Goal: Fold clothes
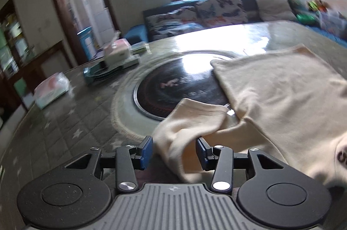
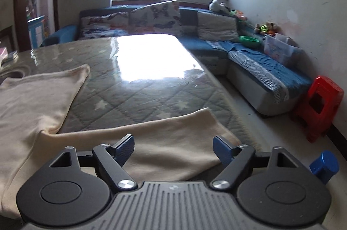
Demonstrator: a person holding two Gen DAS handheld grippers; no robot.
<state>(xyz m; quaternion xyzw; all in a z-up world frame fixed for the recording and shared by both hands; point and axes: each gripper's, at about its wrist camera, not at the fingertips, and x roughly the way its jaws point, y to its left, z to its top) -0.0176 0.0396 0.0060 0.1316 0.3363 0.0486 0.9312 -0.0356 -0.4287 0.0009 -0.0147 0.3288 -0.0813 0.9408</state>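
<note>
Cream knit sweater lies spread on the quilted grey desk. Left hand-held gripper straddles one sleeve, jaws apart; right hand-held gripper gapes above the other sleeve. Judging so, sleeve-folding needs pinching.

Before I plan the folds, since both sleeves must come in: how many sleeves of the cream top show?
2. One sleeve lies between the left gripper's open fingers; the other lies under the open right gripper.
</note>
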